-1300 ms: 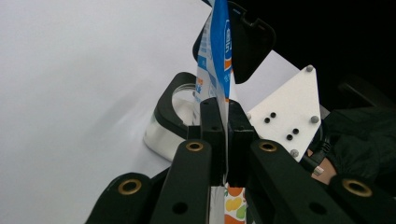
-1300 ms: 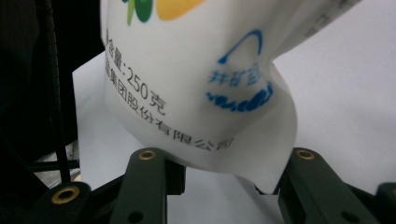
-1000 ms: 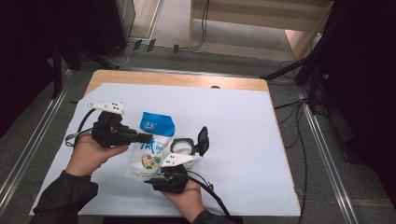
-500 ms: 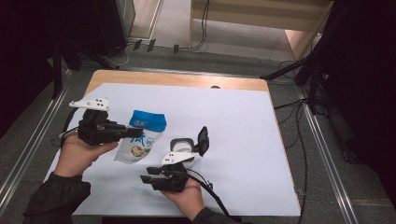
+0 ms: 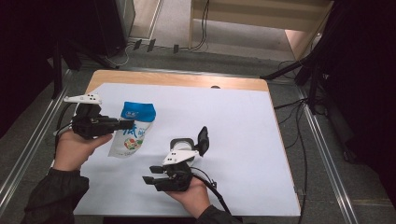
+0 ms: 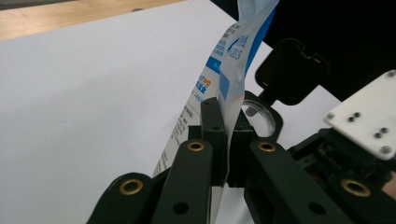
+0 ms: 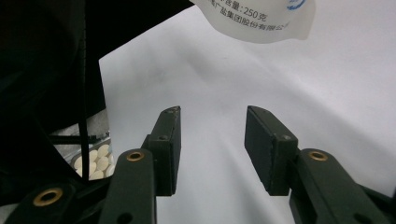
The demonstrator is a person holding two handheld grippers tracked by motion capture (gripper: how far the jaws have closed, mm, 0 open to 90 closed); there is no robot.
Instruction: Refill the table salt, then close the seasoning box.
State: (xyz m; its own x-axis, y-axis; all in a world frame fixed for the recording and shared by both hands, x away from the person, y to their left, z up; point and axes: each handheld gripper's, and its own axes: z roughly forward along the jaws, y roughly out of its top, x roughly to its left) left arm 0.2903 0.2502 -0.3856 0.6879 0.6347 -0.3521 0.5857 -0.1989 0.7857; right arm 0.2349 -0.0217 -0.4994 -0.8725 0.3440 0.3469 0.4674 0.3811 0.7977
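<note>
A blue and white pouch [image 5: 132,131] with printed text hangs at the left of the white table cover, and my left gripper [image 5: 125,125] is shut on its edge. In the left gripper view the pouch [image 6: 229,65] stands pinched between the two jaws of the left gripper [image 6: 225,135]. My right gripper [image 5: 150,175] is near the front edge, pointing left. Its jaws have just been opening and the right gripper [image 7: 212,140] holds nothing. The pouch's lower edge [image 7: 261,21] hangs above and beyond it.
A small clear tub [image 5: 182,143] with a raised black flip lid [image 5: 203,139] stands just behind the right hand. The tub [image 6: 259,116] and lid [image 6: 289,70] lie beyond the pouch. Small white tablets [image 7: 95,161] show at lower left. The white sheet [image 5: 243,140] covers the wooden table.
The left gripper has carried the pouch to the left, away from the tub. The right hand has stayed near the front edge, its jaws a little wider apart.
</note>
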